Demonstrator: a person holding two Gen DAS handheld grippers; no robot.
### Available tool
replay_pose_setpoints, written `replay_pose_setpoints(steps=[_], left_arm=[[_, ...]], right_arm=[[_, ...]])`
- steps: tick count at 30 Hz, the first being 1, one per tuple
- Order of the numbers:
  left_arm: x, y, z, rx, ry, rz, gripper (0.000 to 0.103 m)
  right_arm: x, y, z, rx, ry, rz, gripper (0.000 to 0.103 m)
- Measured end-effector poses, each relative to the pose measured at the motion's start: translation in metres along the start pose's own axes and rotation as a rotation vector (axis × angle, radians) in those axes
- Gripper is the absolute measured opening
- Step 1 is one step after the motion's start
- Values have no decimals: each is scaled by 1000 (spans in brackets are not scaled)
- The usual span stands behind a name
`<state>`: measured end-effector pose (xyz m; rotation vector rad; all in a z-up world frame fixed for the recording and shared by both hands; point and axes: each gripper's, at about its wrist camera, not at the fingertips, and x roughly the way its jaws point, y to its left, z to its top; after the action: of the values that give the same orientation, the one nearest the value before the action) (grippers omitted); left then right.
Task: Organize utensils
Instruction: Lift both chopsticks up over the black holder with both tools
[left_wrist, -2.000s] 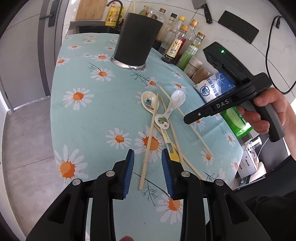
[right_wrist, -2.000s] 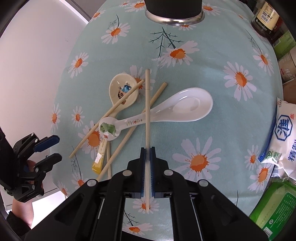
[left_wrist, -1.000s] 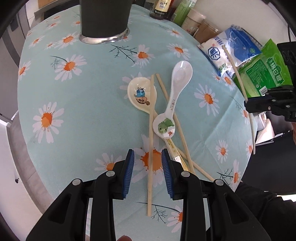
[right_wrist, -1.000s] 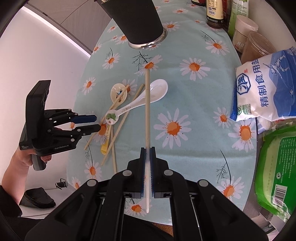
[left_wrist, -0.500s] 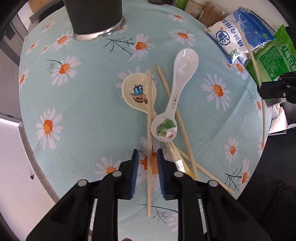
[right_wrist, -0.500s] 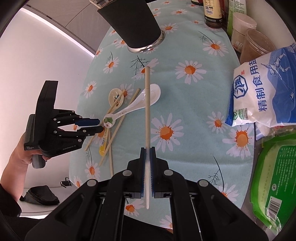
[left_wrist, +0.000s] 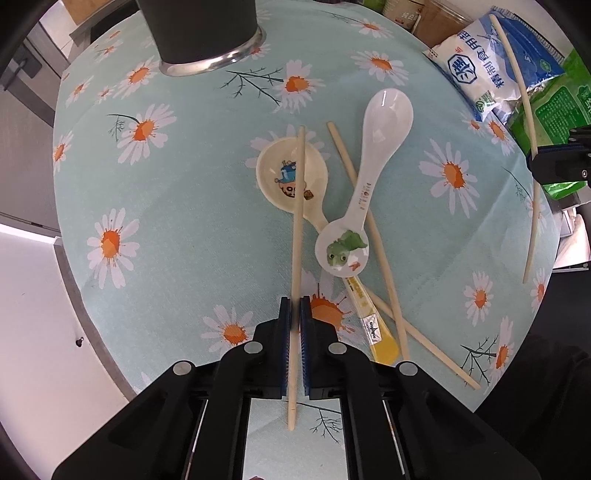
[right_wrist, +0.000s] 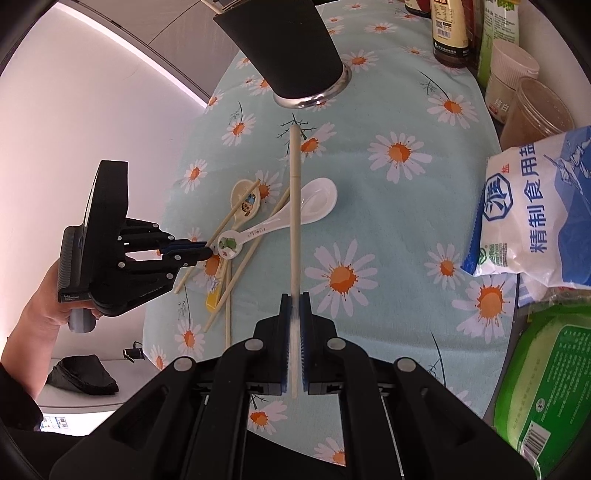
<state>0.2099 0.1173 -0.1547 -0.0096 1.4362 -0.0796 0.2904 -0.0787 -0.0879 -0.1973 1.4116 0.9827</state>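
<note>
The left hand-held gripper (left_wrist: 294, 310) points straight down over the utensil pile in the middle of the worktop (left_wrist: 192, 229), its blue pads shut on a wooden chopstick (left_wrist: 297, 206) whose far end lies across the cartoon-printed spoon (left_wrist: 291, 177); gripping near the bare end likely lets it lift clear of the tangle. The right hand-held gripper (right_wrist: 294, 310) is clamped on a pale chopstick (right_wrist: 294, 206), held above the cloth and aimed toward the dark holder (right_wrist: 284, 44) at the worktop's far edge, probably its destination. The white spoon (left_wrist: 384, 140), the frog spoon (left_wrist: 341, 251) and two more chopsticks (left_wrist: 373, 236) lie crossed on the cloth.
</note>
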Motion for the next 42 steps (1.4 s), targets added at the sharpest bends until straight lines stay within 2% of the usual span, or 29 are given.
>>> replay_pose_setpoints(steps=[10,20,23,26,36,42], left_arm=[[-28,13,-11,-87,-95,-11,4],[-73,44,-9,-316,-345,-133,4],[-82,53,-3,-353,-396,-153,4],[-92,64,5,-401,-456,-213,4],[-124,71,41,-403,-650,-264,4],[-152,72,65,-381,-800,-242,4]], right_arm=[[0,7,16,-46,-11,40,6],[6,20,47,-82,-29,74,6],[7,25,60,-88,-45,94,6],[6,27,75,-85,-80,113,6],[-11,30,122,-85,-222,166,6],[-36,36,153,-104,-343,150,6]])
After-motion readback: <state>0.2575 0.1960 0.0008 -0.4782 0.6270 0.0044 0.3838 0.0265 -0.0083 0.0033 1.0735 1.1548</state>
